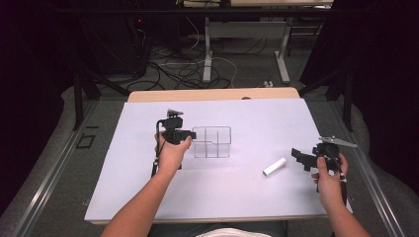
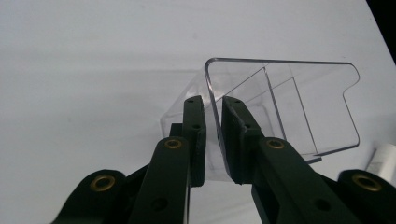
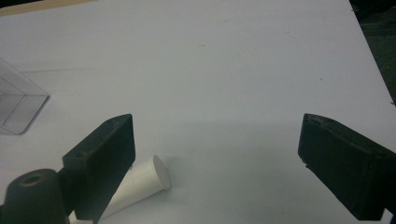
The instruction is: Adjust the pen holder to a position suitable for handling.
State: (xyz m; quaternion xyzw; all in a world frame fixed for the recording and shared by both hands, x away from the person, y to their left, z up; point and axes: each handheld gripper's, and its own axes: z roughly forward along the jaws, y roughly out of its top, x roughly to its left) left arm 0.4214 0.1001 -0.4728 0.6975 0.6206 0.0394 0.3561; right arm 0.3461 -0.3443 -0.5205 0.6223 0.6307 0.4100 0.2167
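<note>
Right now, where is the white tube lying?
In the high view the white tube lies flat on the white table, right of centre, between the clear divided box and the open right gripper, nearer the gripper.

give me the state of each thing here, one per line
clear plastic organizer: upright on the table, its compartments look empty, one wall pinched by the left gripper
white tube: lying on its side, free, nothing touching it
left gripper: jaws closed on the organizer's wall
right gripper: jaws wide open, holding nothing, near the tube
</note>
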